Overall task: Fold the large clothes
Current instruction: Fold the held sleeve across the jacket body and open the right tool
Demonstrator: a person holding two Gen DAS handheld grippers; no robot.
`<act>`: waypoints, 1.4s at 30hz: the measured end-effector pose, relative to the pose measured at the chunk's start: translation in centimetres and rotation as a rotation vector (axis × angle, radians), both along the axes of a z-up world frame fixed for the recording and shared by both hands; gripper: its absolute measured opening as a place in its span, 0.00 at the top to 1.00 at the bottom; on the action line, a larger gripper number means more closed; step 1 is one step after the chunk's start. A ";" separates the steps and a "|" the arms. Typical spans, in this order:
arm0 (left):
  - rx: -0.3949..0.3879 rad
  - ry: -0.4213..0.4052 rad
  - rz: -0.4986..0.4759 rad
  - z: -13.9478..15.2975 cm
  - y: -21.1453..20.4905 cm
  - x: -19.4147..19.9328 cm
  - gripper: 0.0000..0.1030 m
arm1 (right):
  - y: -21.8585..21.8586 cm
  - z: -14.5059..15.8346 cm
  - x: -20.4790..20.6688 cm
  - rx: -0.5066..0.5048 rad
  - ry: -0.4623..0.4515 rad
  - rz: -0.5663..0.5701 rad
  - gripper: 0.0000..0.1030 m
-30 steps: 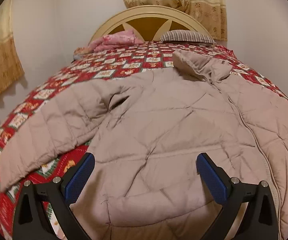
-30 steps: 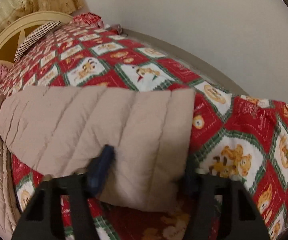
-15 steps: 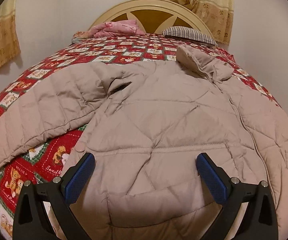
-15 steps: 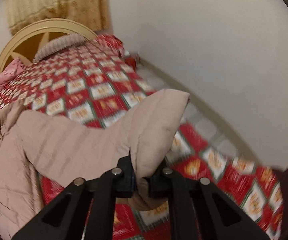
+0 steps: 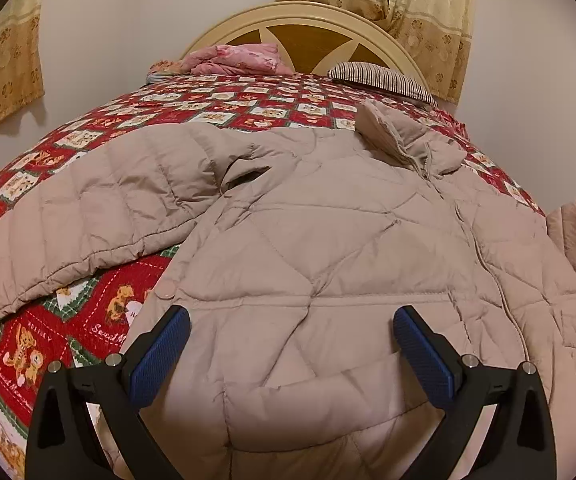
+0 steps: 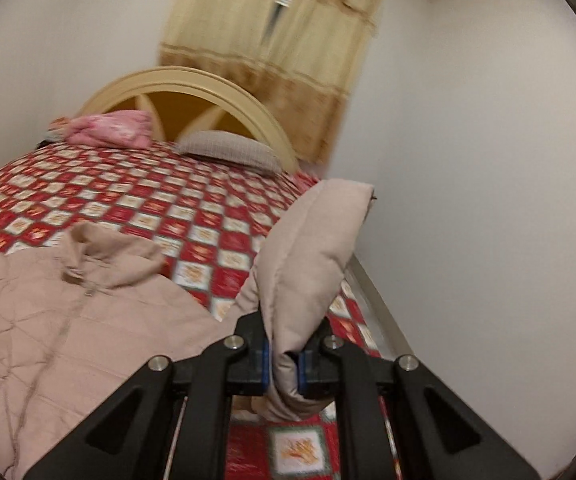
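The right gripper (image 6: 281,362) pinches the beige quilted jacket's (image 5: 328,248) sleeve cuff (image 6: 312,248); the left gripper (image 5: 292,348) hovers spread. At seven o'clock, the bedspread (image 5: 99,320) reads "Sweet".

A second ago our right gripper (image 6: 283,362) sat with its jaws apart around the jacket's (image 5: 328,264) sleeve (image 6: 308,264), which lay flat near the bed's (image 5: 99,332) right edge. Now we have clamped the blue pads (image 6: 264,364) on the sleeve end and lifted it off the bedspread, so it stands upright above that edge.
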State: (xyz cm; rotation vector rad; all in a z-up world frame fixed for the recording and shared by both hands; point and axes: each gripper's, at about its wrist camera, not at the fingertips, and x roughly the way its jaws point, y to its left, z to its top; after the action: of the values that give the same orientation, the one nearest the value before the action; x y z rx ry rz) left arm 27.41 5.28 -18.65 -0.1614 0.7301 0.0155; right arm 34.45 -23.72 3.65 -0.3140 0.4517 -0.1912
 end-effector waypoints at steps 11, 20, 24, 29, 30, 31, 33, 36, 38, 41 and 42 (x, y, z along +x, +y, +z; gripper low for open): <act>-0.022 -0.013 0.014 -0.1 0.5 -0.3 0.01 | 12.7 -3.0 2.3 -0.087 0.029 0.264 0.89; -0.034 -0.026 0.037 0.0 0.9 -0.6 0.01 | 20.4 -11.4 4.1 -0.062 0.165 0.405 0.89; -0.032 -0.028 0.045 0.0 0.9 -0.6 0.01 | 22.2 -14.8 5.3 -0.023 0.236 0.435 0.89; -0.021 -0.023 0.050 -0.1 0.7 -0.5 0.01 | 22.5 -18.0 5.5 0.016 0.313 0.450 0.89; -0.015 -0.021 0.050 -0.1 0.6 -0.5 0.01 | 22.5 -18.7 5.8 0.034 0.333 0.450 0.89; -0.010 -0.019 0.051 -0.2 0.6 -0.3 0.01 | 22.2 -18.9 5.7 0.043 0.342 0.449 0.89; 0.002 -0.014 0.053 -0.2 0.4 -0.2 0.01 | 21.8 -19.8 5.8 0.065 0.368 0.449 0.88; 0.021 0.014 0.061 -0.4 0.4 0.1 0.01 | 21.8 -20.7 6.0 0.104 0.410 0.473 0.80; 0.002 0.052 0.053 -0.5 0.8 0.5 0.01 | 21.6 -20.5 5.9 0.132 0.426 0.494 0.74; 0.009 0.068 0.071 0.2 2.0 0.0 0.01 | 20.8 -19.0 4.8 0.207 0.442 0.550 0.43; 0.028 0.058 0.081 1.0 2.5 -0.4 0.01 | 20.3 -18.1 4.1 0.224 0.424 0.569 0.34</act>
State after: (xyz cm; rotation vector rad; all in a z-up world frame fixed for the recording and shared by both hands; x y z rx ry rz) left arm 27.03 7.81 -17.70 -0.1644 0.7808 0.1083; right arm 38.52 -3.44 -14.46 -0.2512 0.7754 0.4881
